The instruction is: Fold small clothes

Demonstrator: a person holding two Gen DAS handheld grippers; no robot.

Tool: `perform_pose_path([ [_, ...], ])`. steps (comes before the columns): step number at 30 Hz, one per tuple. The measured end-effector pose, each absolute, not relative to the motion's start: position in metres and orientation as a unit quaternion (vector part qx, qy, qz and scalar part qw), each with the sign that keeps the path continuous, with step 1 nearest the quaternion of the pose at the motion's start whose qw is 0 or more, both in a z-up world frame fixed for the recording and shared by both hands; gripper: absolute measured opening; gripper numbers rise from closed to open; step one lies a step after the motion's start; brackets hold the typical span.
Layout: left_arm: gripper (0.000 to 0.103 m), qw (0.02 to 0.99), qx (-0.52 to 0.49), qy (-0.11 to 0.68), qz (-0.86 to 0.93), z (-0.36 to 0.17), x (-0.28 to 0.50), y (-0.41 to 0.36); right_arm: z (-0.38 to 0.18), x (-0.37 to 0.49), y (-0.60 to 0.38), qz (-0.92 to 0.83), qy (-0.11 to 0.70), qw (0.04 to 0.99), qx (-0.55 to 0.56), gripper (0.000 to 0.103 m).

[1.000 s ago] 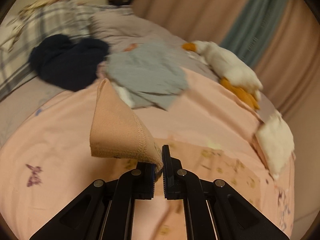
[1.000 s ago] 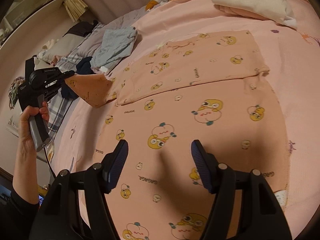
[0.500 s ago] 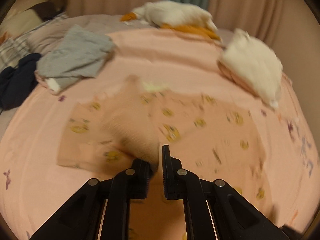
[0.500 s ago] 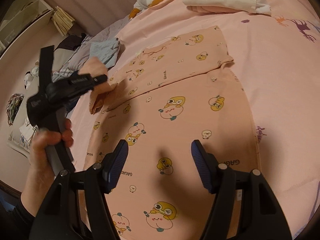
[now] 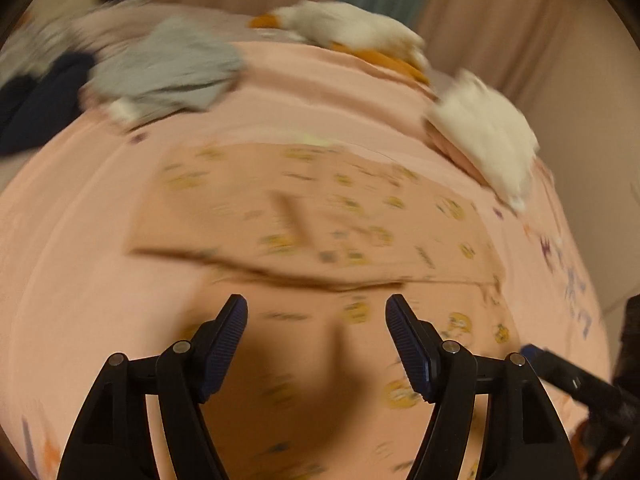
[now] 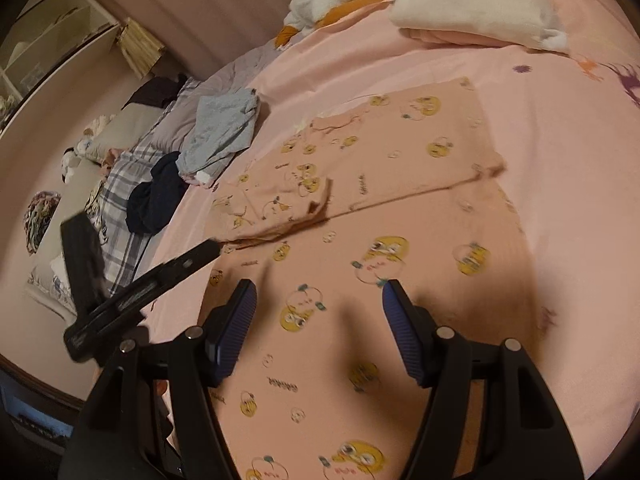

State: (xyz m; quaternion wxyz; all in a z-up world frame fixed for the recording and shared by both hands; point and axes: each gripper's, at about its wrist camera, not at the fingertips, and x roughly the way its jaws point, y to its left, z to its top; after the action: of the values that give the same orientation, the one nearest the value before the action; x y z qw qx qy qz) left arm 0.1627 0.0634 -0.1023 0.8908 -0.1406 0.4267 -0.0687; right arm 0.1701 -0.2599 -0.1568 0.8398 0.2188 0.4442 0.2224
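Bed [image 6: 560, 168], pink sheet, carries everything. Peach cartoon-print garment [image 6: 400, 248] lies flat mid-bed, its far part folded over in a doubled layer, sleeve laid across that fold. White folded pile [image 6: 472, 4] at the far edge; grey clothes [image 6: 224, 132] and dark navy clothes [image 6: 160, 196] heaped left, well apart from the garment. Left gripper [image 5: 316, 324]: fingers have just been opening, now spread, nothing between them. Right gripper [image 6: 318, 308]: fingers spread above the garment's near part, empty.

Right tongs [image 6: 318, 308] hover open over the folded pink printed garment [image 6: 400, 184] on the bed [image 6: 560, 128].
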Motion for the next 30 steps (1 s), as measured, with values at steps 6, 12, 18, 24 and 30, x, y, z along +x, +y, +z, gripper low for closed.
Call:
perform_pose_path([
  [6,0.071,0.888,-0.195,0.417,0.003,-0.108,0.134,0.13,-0.174,0.227,-0.214,0.249,0.467,0.813,0.243,0.065],
  [12,0.071,0.88,-0.228,0.416,0.024,-0.116,0.12,0.16,-0.197,0.28,-0.2,0.186,0.5,0.807,0.251,0.054],
  [18,0.071,0.875,-0.245,0.417,0.025,-0.122,0.119,0.167,-0.196,0.289,-0.18,0.214,0.507,0.806,0.217,0.008],
  [24,0.071,0.872,-0.248,0.42,0.021,-0.122,0.121,0.169,-0.132,0.286,-0.189,0.227,0.419,0.863,0.169,0.005],
  [30,0.071,0.872,-0.248,0.421,0.017,-0.122,0.127,0.165,-0.07,0.277,-0.247,0.187,0.327,0.915,0.146,0.006],
])
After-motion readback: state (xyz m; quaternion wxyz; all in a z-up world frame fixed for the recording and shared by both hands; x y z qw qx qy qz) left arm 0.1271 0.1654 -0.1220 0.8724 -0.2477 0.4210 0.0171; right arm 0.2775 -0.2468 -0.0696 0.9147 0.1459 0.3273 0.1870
